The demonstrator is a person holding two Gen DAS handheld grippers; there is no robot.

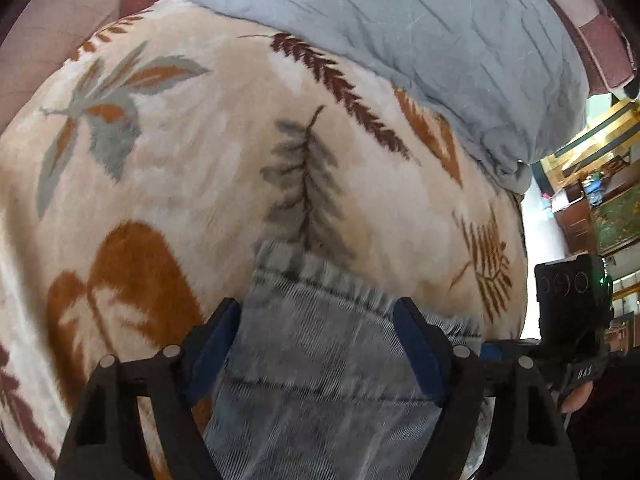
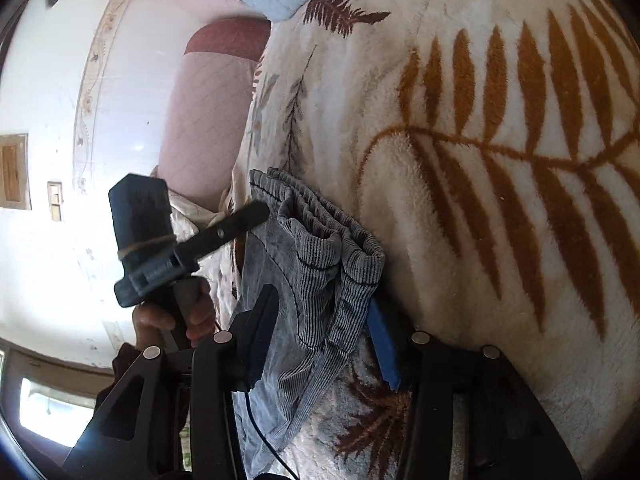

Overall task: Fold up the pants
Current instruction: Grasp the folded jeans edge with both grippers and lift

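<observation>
My left tongs [image 1: 318, 316] reach low over the bed with their fingers spread wide, the grey corduroy pants [image 1: 320, 360] lying between the pads but not pinched, hem edge forward on the leaf-print blanket [image 1: 180, 168]. My right tongs [image 2: 324, 336] come in tilted sideways, also parted, straddling the bunched folds of the pants where they lie at the blanket's edge, with my other hand [image 2: 176, 316] and its tool close on the left. A pale blue quilt [image 1: 420, 40] lies heaped beyond the pants, and a pink padded headboard [image 2: 208, 112] stands beside the bed.
</observation>
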